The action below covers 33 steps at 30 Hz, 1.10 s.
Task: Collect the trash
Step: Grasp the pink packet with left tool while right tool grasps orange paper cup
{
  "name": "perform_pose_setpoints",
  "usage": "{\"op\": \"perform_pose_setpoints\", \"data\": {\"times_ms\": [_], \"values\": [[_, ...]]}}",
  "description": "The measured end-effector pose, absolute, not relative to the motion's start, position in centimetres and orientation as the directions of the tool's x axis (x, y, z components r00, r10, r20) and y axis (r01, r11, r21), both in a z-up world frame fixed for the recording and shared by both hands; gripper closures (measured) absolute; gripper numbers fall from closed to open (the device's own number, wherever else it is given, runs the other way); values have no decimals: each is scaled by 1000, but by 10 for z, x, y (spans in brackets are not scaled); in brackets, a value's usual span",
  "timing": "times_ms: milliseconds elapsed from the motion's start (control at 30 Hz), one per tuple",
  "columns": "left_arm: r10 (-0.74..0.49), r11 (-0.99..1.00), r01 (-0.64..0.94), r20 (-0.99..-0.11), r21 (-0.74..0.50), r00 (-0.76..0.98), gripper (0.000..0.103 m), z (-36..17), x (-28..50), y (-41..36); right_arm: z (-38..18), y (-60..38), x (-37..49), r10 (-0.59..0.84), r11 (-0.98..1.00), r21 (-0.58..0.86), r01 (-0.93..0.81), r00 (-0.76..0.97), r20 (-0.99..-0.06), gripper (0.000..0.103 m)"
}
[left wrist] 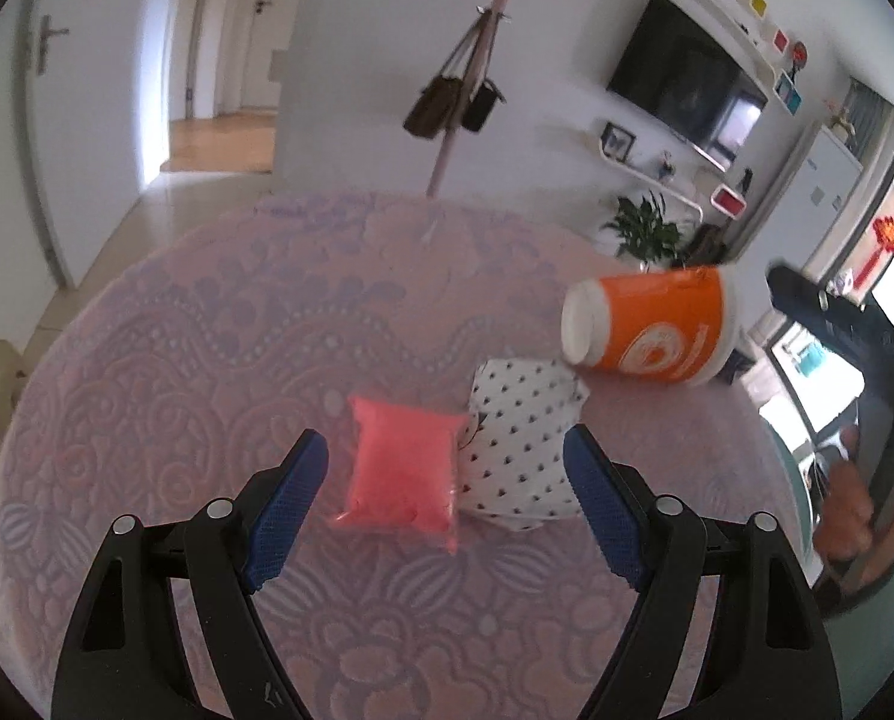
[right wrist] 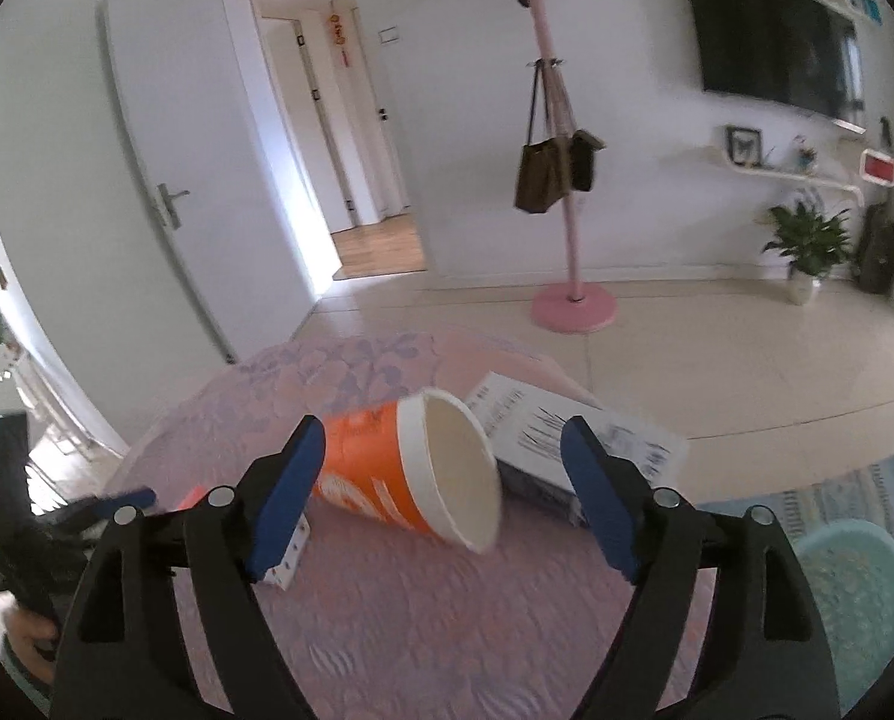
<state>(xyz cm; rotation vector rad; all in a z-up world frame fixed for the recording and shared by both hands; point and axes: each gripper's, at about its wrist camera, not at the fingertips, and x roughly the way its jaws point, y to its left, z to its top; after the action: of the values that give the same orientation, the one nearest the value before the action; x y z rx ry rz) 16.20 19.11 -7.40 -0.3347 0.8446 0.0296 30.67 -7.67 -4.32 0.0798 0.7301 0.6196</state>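
In the left wrist view, the left gripper [left wrist: 446, 450] hangs with its jaws spread wide over a pink packet [left wrist: 400, 477] and a dotted wrapper [left wrist: 522, 450] at lower centre, on the patterned tablecloth [left wrist: 207, 360]. In the right wrist view, the right gripper [right wrist: 444, 450], jaws likewise apart, frames a tipped orange paper cup [right wrist: 411, 474] at centre.

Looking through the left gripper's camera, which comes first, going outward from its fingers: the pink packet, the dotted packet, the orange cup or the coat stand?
From the left gripper, both fingers spread wide:
1. pink packet, between the fingers, left of centre.
2. dotted packet, beside it on the right, reaching slightly farther back.
3. orange cup, on its side, far right.
4. coat stand, beyond the table.
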Motion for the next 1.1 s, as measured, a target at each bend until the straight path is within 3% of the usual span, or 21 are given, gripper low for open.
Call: {"op": "perform_pose_setpoints", "data": {"times_ms": [400, 533, 700, 867, 900, 1100], "values": [[-146, 937, -157, -757, -313, 637, 48, -100, 164, 204, -66, -37, 320, 594, 753, 279, -596, 433, -677, 28], [-139, 934, -170, -758, -314, 637, 54, -102, 161, 207, -74, -29, 300, 565, 744, 244, -623, 391, -726, 48], [-135, 936, -169, -757, -310, 639, 55, -101, 159, 207, -77, -11, 283, 557, 717, 211, -664, 364, -747, 53], [-92, 951, -170, -763, -257, 640, 55, -101, 160, 196, -79, 7, 272, 518, 724, 154, -672, 383, -765, 86], [-85, 953, -173, -764, -250, 639, 60, -101, 160, 195, -79, 7, 269, 528, 720, 164, -674, 380, -759, 90], [-80, 954, -169, -755, -247, 651, 67, -98, 156, 188, -56, -16, 243, 560, 733, 165, -660, 448, -696, 99]]}}
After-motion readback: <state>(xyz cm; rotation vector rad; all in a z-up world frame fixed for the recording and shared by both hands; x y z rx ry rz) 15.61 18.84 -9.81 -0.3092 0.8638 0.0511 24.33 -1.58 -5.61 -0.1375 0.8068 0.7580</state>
